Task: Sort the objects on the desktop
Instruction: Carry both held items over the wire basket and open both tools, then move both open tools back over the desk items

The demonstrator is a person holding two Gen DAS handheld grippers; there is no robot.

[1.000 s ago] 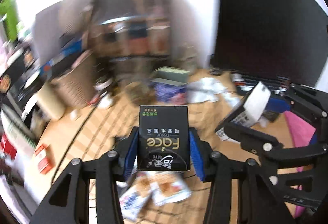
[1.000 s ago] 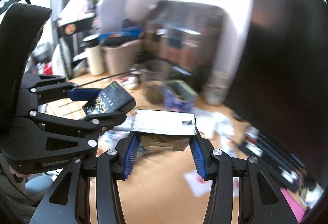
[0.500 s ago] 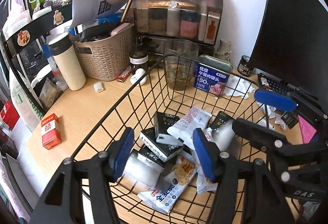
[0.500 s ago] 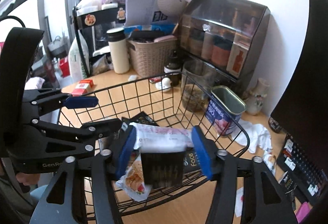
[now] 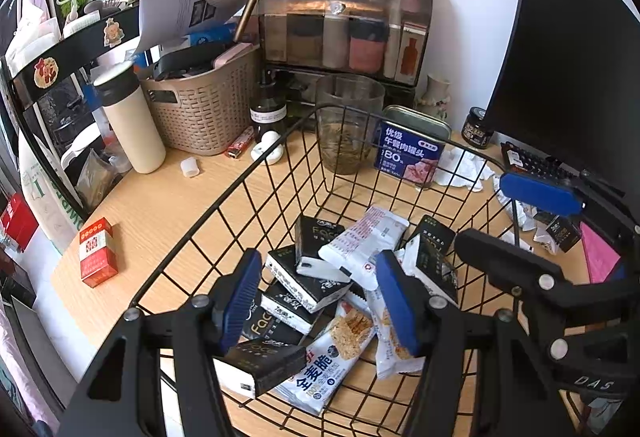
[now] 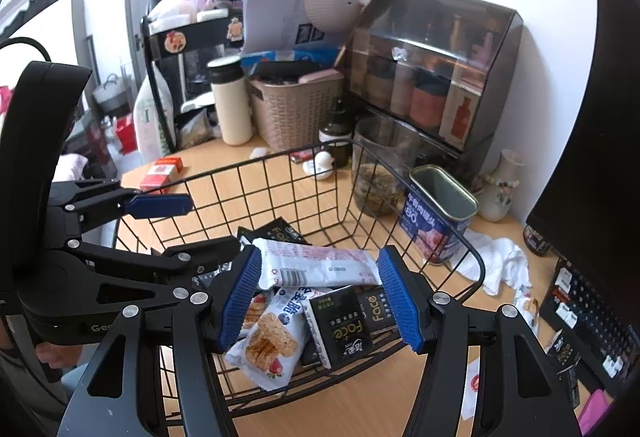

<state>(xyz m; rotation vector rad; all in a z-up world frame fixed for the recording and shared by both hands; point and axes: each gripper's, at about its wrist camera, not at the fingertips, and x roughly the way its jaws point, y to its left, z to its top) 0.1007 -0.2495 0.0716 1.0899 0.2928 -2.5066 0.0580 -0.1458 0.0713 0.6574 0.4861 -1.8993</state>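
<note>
A black wire basket point(image 5: 256, 168) point(image 6: 280, 157) on the wooden desk holds several black tissue packs and snack packets. My left gripper point(image 5: 318, 301) point(image 6: 212, 225) hangs open over its near side, nothing between the blue pads; a black tissue pack point(image 5: 260, 365) lies just below. My right gripper point(image 6: 318, 297) point(image 5: 482, 213) is open too, over the basket's right part. A white packet point(image 6: 320, 269) point(image 5: 364, 237) rests on the pile beneath it, free of the pads. Another black pack point(image 6: 340, 325) and a biscuit packet point(image 6: 268, 345) lie lower down.
Behind the basket stand a glass jar point(image 5: 348, 125), a blue tin point(image 5: 408, 153), a woven bin point(image 5: 200, 109) and a cream flask point(image 5: 132, 117). A red box point(image 5: 96, 253) lies at the left. A dark monitor point(image 5: 568, 57), crumpled tissue point(image 5: 460, 169) and small packs point(image 5: 560, 233) are at the right.
A second ago each gripper held a pack while moving fast. Both have since come over the basket and opened, and the black tissue pack and white packet now lie inside it.
</note>
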